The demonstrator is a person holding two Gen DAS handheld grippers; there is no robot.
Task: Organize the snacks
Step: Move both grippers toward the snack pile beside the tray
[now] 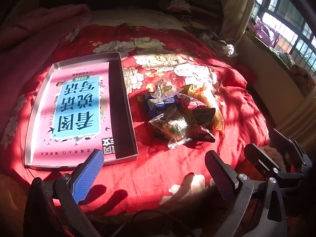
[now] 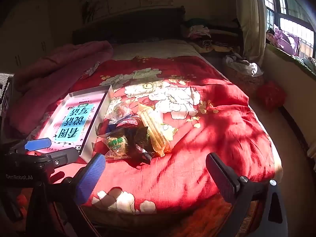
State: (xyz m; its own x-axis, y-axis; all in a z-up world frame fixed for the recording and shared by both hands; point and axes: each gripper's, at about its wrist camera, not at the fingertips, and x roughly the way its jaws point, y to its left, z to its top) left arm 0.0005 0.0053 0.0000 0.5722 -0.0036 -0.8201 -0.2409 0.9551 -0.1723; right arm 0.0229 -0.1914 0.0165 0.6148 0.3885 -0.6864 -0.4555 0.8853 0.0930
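While both the left gripper (image 1: 154,175) and right gripper (image 2: 156,175) hover spread and empty, the snack pile (image 1: 177,110) lies on the bed just right of the shallow box (image 1: 124,106), ahead of both.

Snack pile (image 1: 177,114) beside shallow box (image 1: 126,106), perhaps touching; left tool (image 1: 154,177) agape.

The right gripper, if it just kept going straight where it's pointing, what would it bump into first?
Probably the red flowered quilt. The right gripper is open and empty, angled down at bare quilt just right of the snack pile. Depth is hard to judge, but the yellow wafer pack looks slightly off its line.
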